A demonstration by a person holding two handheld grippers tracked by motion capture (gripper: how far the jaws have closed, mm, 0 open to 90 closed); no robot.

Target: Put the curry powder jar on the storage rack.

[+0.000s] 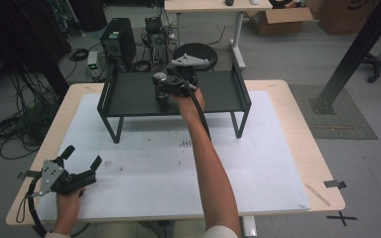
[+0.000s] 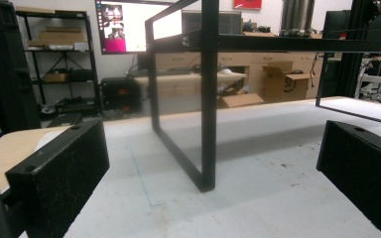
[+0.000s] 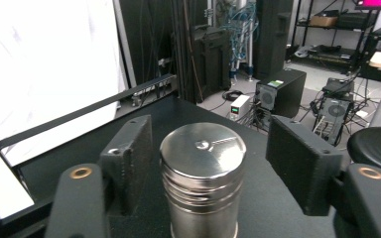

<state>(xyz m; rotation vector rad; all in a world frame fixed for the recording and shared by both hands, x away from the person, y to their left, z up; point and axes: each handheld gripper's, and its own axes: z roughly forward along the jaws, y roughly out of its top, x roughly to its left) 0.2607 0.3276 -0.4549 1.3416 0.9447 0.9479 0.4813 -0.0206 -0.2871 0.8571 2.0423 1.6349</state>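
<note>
A wooden table (image 1: pixel 297 144) covered by a white mat (image 1: pixel 158 163) is seen from above, with a black metal rack (image 1: pixel 129 94) standing on the mat in the upper middle of the frame. A steel canister (image 1: pixel 159 84) with a closed lid is set upright on the rack's flat top, near its middle. What is inside the canister cannot be told.

The right gripper (image 1: pixel 166 89) is held at the canister by a hand reaching up from the bottom of the frame. In the right gripper view the canister (image 3: pixel 202 178) is framed between the two black jaws; the jaws are spread, the left one just beside the canister wall and the right one clearly apart from it.

The left gripper (image 1: pixel 82 161) is held low at the lower left of the high view, above the mat's corner, its jaws spread wide with nothing between them. In the left gripper view the rack's leg (image 2: pixel 208 99) is seen ahead on the mat (image 2: pixel 258 198)
</note>
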